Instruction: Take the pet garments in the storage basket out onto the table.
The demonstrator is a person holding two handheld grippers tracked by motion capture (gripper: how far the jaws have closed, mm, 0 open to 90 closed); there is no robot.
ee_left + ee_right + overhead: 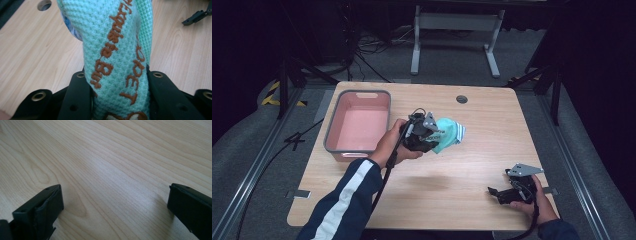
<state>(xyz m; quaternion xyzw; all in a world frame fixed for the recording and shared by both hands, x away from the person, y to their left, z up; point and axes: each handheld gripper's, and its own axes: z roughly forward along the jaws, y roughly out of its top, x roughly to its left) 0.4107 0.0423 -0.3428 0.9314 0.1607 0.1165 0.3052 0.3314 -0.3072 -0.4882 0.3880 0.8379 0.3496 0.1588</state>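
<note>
Two grippers work over a wooden table (472, 165). High view: the left gripper (427, 135), held mid-table just right of a pink bin (358, 125), clamps a teal cloth (449, 132) that bunches past its jaws, probably so the cloth can be carried to the bin. The right gripper (502, 192) rests near the table's front right corner, well apart, seemingly waiting.

Left gripper view: both jaws press the cloth (117, 50) from either side; brown woven lettering runs along it, wood beneath.

Right gripper view: jaws stand wide apart over bare wood (112, 170), holding nothing.
</note>
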